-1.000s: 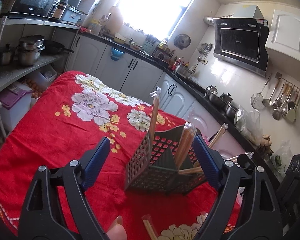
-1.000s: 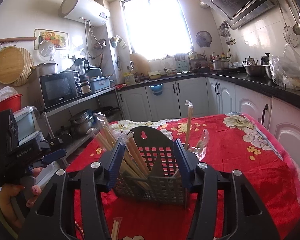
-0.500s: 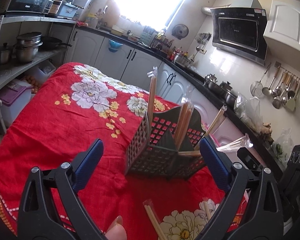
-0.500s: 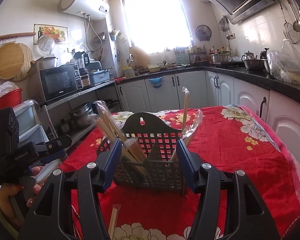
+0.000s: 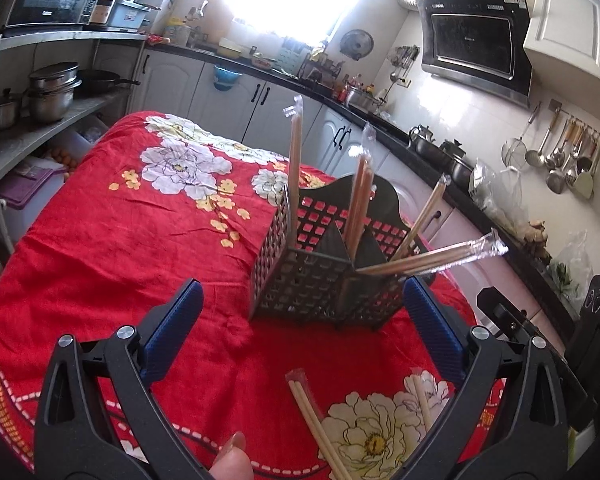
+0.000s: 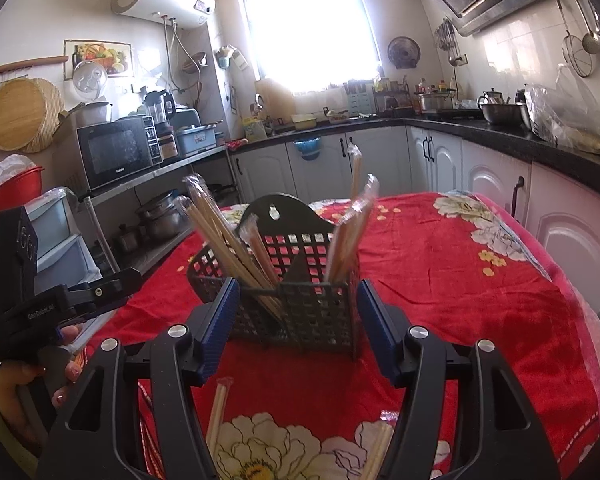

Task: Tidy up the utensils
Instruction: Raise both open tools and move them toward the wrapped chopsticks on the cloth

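Note:
A dark mesh utensil basket (image 5: 324, 280) (image 6: 300, 300) stands on the red flowered cloth. Several plastic-wrapped chopstick pairs (image 5: 358, 196) (image 6: 228, 232) lean in its compartments. My left gripper (image 5: 300, 286) is open wide with nothing between its blue pads, and the basket sits just beyond its tips. My right gripper (image 6: 298, 286) faces the basket from the other side. Its jaws are opening and nothing is held between them. Loose wrapped chopstick pairs lie on the cloth near the grippers: one (image 5: 316, 420) (image 6: 220, 404) on the left, another (image 5: 420, 396) (image 6: 376, 448) on the right.
The red cloth (image 5: 120, 232) covers a table with edges dropping off at the left and the near side. A shelf with pots (image 5: 52, 92) stands on the left. Counters and white cabinets (image 6: 500, 176) run behind and to the right. A person's hand (image 6: 66, 376) holds the left tool.
Both grippers have drawn back from the basket and dipped lower. The left jaws spread wider and no longer flank the basket. The right jaws also widened. Loose chopsticks came into view.

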### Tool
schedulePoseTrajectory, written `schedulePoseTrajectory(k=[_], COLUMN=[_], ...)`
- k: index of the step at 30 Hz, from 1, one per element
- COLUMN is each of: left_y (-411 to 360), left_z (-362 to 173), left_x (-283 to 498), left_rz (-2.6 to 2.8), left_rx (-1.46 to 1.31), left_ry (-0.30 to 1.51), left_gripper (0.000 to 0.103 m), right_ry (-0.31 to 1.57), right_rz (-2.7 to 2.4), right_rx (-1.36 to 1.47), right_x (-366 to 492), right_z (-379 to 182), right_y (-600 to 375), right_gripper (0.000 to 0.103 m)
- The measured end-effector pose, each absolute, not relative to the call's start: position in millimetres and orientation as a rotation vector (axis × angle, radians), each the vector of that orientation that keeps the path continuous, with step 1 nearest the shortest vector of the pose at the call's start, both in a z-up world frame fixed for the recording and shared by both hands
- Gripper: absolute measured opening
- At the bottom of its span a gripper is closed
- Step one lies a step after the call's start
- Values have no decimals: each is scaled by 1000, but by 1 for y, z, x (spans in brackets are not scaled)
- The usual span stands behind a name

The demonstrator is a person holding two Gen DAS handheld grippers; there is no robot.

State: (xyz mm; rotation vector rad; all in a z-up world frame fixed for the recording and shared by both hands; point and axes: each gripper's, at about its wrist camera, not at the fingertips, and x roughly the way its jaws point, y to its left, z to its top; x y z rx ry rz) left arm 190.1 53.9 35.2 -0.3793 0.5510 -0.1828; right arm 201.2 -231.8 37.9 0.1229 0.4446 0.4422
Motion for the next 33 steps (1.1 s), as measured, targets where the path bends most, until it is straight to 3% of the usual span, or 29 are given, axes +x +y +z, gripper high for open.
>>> schedulePoseTrajectory(k=[29, 33], left_y=[10, 8], left_z=[-20, -33], left_x=[194, 197], left_rz=[-262, -276], left_rx=[-319, -341], left_ry=[777, 825], left_gripper=[92, 83], right_ry=[687, 726], right_rz=[368, 375], right_rx=[88, 76], right_x=[195, 196], right_z=[-15, -25], right_y=[-267, -266], right_gripper=[59, 59])
